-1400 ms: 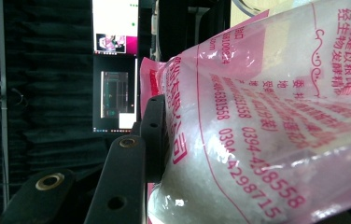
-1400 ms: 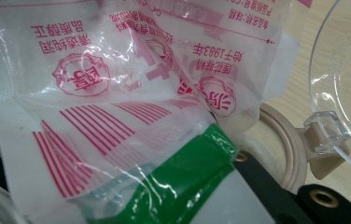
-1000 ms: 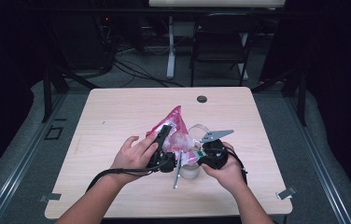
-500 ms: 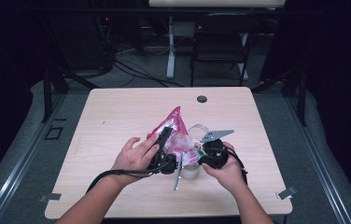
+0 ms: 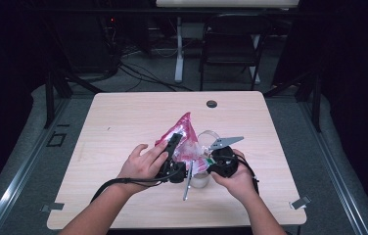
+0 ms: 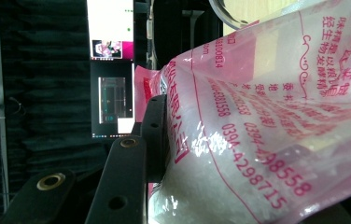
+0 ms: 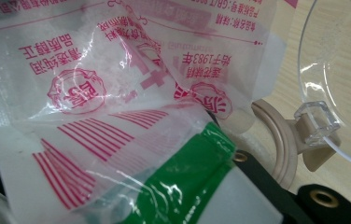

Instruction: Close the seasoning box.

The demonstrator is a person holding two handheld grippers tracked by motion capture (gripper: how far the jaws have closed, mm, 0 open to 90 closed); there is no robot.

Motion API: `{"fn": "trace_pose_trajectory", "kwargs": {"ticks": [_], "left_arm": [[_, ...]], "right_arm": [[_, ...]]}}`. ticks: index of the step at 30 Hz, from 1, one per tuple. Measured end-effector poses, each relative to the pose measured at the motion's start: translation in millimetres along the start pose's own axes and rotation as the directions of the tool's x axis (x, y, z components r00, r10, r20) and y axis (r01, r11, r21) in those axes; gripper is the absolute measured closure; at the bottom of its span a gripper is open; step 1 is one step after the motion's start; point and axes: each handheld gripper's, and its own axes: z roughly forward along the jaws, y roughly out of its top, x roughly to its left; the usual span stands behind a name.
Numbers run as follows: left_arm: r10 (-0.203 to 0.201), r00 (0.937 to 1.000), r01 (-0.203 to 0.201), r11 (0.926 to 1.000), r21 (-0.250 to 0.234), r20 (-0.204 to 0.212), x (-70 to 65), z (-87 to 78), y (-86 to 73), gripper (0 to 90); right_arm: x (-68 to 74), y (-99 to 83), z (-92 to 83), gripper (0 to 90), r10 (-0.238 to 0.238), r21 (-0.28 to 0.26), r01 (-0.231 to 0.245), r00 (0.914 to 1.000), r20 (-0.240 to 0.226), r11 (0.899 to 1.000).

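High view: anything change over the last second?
Nothing visibly changed. The left gripper still clamps the pink bag over the clear jar, the right gripper still pinches the bag's lower corner, and both hands sit where they were. The metal spoon lies in the same spot on the table.
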Motion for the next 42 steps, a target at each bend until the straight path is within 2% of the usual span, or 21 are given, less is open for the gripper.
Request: {"fn": "trace_pose_trajectory", "kwargs": {"ticks": [4, 5, 9, 10, 12, 14, 15, 16, 18, 19, 27, 32, 41, 42], "left_arm": [[0.002, 1.0, -0.002, 1.0, -0.004, 0.0, 0.3, 0.5, -0.6, 67.7], [0.006, 0.9999, -0.006, 0.9999, 0.011, 0.014, 1.1, -0.2, -0.7, 67.8], [0.014, 0.9998, -0.014, 0.9999, -0.002, 0.011, 1.5, 0.9, -2.0, 67.8], [0.015, 0.9996, -0.015, 0.9999, 0.008, 0.023, 1.3, 0.6, -2.0, 67.8], [0.039, 0.9989, -0.039, 0.9992, 0.011, 0.026, 1.8, 0.9, -2.1, 67.8], [0.027, 0.9991, -0.027, 0.9995, 0.015, 0.034, 1.0, 1.1, -2.9, 67.9], [0.039, 0.999, -0.039, 0.9992, 0.005, 0.022, 1.7, 1.7, -3.4, 67.9], [0.037, 0.9984, -0.038, 0.999, 0.025, 0.044, 2.7, 1.4, -4.1, 67.9], [0.045, 0.9982, -0.046, 0.9987, 0.021, 0.039, 3.7, 2.6, -4.9, 68.0], [0.043, 0.9977, -0.044, 0.9986, 0.028, 0.053, 3.9, 2.7, -5.5, 68.0], [0.056, 0.9975, -0.057, 0.9979, 0.029, 0.042, 3.3, 2.5, -7.3, 68.1], [0.047, 0.9972, -0.049, 0.9979, 0.041, 0.058, 3.3, 2.5, -10.1, 68.2], [0.046, 0.9971, -0.049, 0.9975, 0.05, 0.06, 1.2, 2.2, -16.6, 68.4], [0.038, 0.9964, -0.043, 0.997, 0.064, 0.076, 0.9, 1.6, -17.0, 68.5]], "right_arm": [[-0.2, -0.1, 0.0, 90.0, 0.002, 0.0, -0.002, 1.0, -0.004, 1.0], [0.0, 0.0, 0.0, 90.0, 0.002, -0.001, -0.002, 1.0, -0.004, 1.0], [0.1, 0.0, 0.1, 90.0, 0.002, -0.001, -0.002, 1.0, -0.006, 1.0], [0.4, -0.1, 0.3, 90.0, 0.003, -0.001, -0.003, 1.0, -0.003, 1.0], [0.5, -0.2, 0.7, 90.0, -0.001, 0.002, 0.001, 1.0, 0.001, 1.0], [0.6, -0.3, 0.7, 90.0, -0.002, 0.001, 0.002, 1.0, 0.0, 1.0], [0.4, -0.1, 0.4, 90.0, -0.006, 0.004, 0.006, 1.0, -0.001, 1.0], [0.6, -0.2, 0.4, 90.0, -0.004, 0.0, 0.004, 1.0, -0.003, 1.0], [0.6, -0.2, 0.2, 90.0, -0.005, -0.004, 0.005, 1.0, -0.003, 1.0], [0.4, -0.1, 0.0, 90.0, -0.004, -0.003, 0.004, 1.0, -0.006, 1.0], [0.4, 0.1, -0.7, 90.0, -0.005, -0.007, 0.005, 0.9999, -0.009, 1.0], [1.6, 0.7, -1.9, 90.0, -0.01, -0.01, 0.01, 0.9999, -0.004, 1.0], [3.7, 1.3, -2.2, 90.0, -0.012, -0.017, 0.012, 0.9999, 0.002, 1.0], [3.5, 1.3, -2.4, 90.0, -0.012, -0.019, 0.012, 0.9999, 0.001, 1.0]]}}
